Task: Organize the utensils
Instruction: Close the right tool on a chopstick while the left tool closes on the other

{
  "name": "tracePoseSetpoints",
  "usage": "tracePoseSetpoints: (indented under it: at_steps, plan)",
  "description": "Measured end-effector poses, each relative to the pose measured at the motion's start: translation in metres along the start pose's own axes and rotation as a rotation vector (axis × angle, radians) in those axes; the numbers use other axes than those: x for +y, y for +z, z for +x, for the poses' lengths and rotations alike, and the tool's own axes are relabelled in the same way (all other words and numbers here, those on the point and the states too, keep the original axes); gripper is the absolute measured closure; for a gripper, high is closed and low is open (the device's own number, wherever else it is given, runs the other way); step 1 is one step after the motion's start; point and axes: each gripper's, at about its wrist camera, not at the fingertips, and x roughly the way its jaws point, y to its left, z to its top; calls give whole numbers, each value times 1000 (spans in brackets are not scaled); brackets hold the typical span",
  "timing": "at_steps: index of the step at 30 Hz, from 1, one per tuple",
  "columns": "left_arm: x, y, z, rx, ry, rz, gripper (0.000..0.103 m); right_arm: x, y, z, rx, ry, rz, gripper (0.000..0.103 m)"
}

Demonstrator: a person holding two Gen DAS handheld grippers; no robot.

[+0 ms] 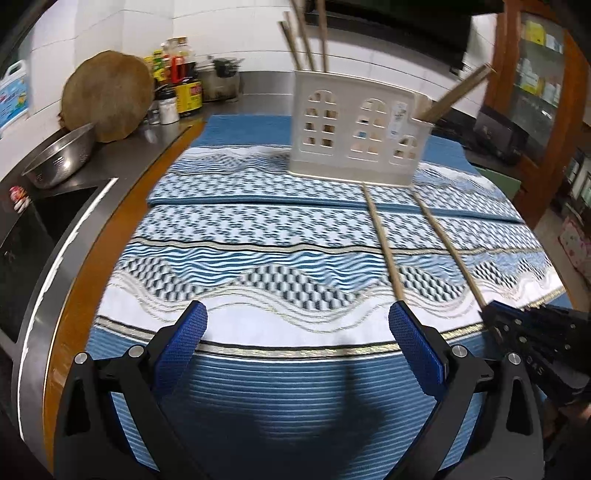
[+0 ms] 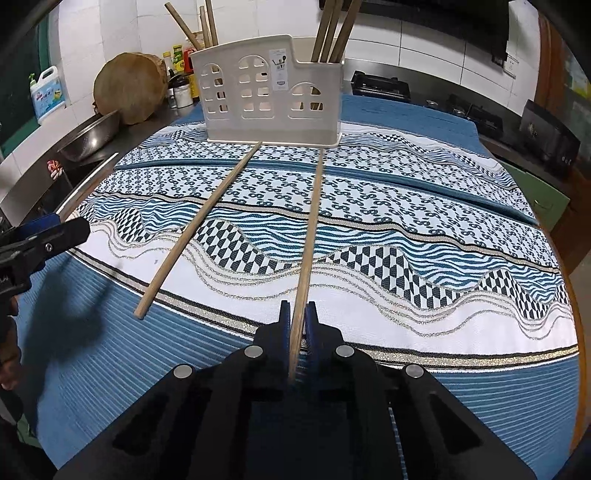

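Chopstick (image 2: 308, 236) sits clamped between the right gripper (image 2: 297, 325) pads, running forward to the white holder (image 2: 271, 96), whose small label is unreadable. Left of it, another chopstick (image 2: 199, 229) lies loose; the left gripper (image 1: 297, 325) gapes empty.

The patterned cloth (image 2: 424, 206) lies bare across its whole right half, from 1 to 5 o'clock in the right wrist view, giving wide passage there. At 12 o'clock the white holder (image 2: 271, 92) stands as the one tall obstacle, sticks (image 2: 334, 31) rising from its top. Two chopsticks lie on the cloth running toward its base: the loose chopstick (image 2: 199, 229) at 10 o'clock, the other chopstick (image 2: 310, 236) clamped near its end by the right gripper (image 2: 297, 319). Between them is a narrow lane. The left gripper (image 1: 297, 325), jaws wide, hangs over bare cloth at 9 o'clock.
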Motion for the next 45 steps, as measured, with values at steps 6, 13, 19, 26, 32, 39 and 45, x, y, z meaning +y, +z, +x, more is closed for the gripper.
tracePoseSetpoints:
  at_steps: [6,13,19,26,32,39,45]
  plan:
    - [-20,1,4,14,-48,40,6,-7,-3,-7,-15,16,21,96]
    - [-51,6,16,29,-90,82,25,-19,-9,-14,-28,50,61,96]
    - [-69,7,40,91,-133,108,63,-24,-13,-19,-39,61,69,96]
    - [-70,8,61,139,-162,104,89,-27,-14,-17,-24,89,76,96]
    - [-68,10,66,135,-165,93,94,-27,-13,-12,-4,100,79,96]
    - [-77,12,69,120,-107,143,94,-23,-12,-10,1,81,68,96]
    - [-67,18,56,111,-146,94,98,-23,-11,-21,-21,76,73,96]
